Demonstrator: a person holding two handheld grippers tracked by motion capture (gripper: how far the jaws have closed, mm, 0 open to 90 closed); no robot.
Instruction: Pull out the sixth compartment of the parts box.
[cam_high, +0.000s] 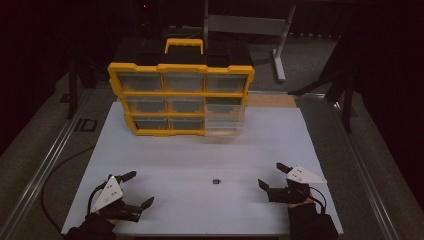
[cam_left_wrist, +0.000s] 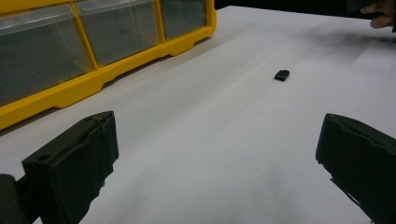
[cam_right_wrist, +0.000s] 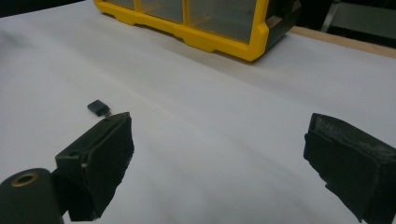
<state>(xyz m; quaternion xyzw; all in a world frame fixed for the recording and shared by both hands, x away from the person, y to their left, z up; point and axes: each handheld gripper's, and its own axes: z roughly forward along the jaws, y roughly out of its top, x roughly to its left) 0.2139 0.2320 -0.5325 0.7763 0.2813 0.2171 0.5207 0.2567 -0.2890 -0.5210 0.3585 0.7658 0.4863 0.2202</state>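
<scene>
Small black part (cam_high: 216, 181) between both grippers' fingers (cam_high: 263, 184)

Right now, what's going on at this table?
A person holds a gripper in each hand over the white table. The left gripper and right gripper are both open and hold nothing. A small black part lies alone between them, untouched. A yellow drawer organizer stands at the far end.

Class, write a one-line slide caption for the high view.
Two open tongs, left and right, rest either side of a small black part on a white table, before a yellow drawer organizer.
</scene>
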